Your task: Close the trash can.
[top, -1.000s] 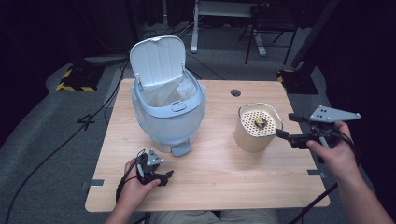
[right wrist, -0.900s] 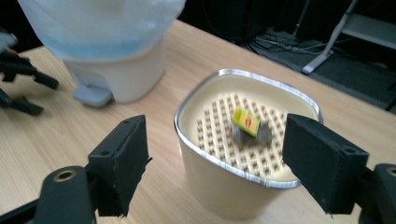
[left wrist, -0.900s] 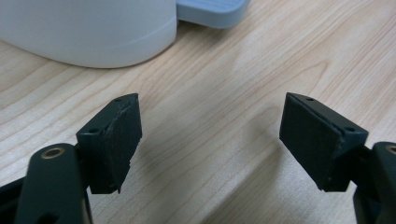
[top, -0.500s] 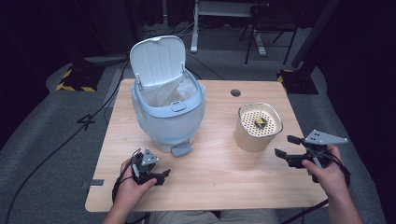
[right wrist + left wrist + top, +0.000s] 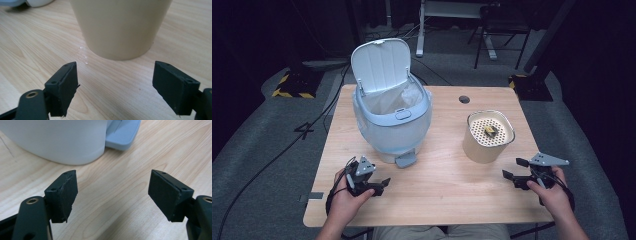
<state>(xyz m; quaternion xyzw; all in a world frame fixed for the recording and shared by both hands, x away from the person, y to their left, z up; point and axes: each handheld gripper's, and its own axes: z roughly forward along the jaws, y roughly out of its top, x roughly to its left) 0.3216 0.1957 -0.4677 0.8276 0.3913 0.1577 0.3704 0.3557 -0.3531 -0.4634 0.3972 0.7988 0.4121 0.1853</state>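
Note:
A pale blue pedal bin [image 5: 392, 125] stands at the table's middle left with its lid [image 5: 381, 65] raised and a white liner inside. Its pedal [image 5: 406, 160] faces the person. A beige cup [image 5: 482, 145] at the right holds a perforated insert with a small yellowish piece [image 5: 490, 131] on it. My left gripper [image 5: 382, 184] is low over the table in front of the bin, open and empty [image 5: 112, 190], with the bin's base [image 5: 57, 140] just ahead. My right gripper [image 5: 514, 170] sits right of the cup, open; its jaws have just been opening with nothing between them [image 5: 115, 75], facing the cup's wall [image 5: 120, 27].
The wooden table [image 5: 447, 200] has a round cable hole [image 5: 464, 99] at the back. Bare wood lies between the two grippers. Cables trail over the grey floor at the left, and a desk frame and chair legs stand behind the table.
My right hand has dropped from beside the cup's rim to just above the table, nearer the front edge, and its jaws stand wider. The left hand has barely shifted.

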